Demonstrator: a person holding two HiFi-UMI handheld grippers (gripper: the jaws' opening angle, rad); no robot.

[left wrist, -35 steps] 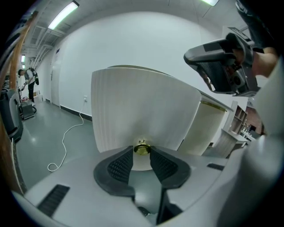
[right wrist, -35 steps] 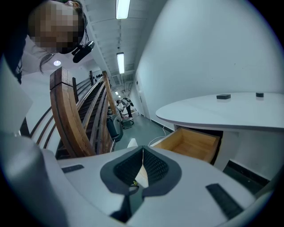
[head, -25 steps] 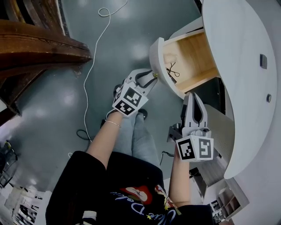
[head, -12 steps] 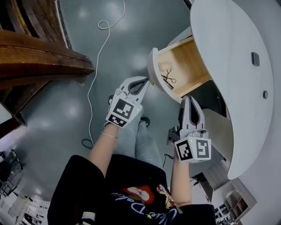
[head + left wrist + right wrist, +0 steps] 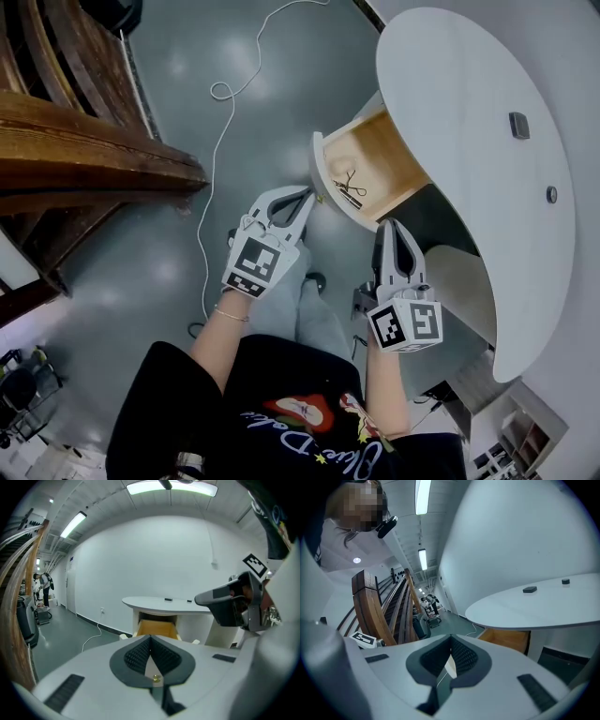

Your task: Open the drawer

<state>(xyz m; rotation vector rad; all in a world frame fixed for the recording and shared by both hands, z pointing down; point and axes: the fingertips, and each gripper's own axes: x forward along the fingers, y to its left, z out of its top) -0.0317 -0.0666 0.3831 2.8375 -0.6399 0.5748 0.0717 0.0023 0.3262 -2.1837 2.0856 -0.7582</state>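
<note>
The drawer (image 5: 367, 167) stood pulled out from under the white worktop (image 5: 469, 141), so we judged the opening done — our left tongs (image 5: 306, 195) and right tongs (image 5: 387, 228) were pinched shut on nothing near its front — and next we only needed to back away.

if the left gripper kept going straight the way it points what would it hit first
Probably the open drawer. The left gripper, jaws shut, points at its white front with nothing in between. Depth is unclear, so it may pass just over the front into the wooden inside.
</note>
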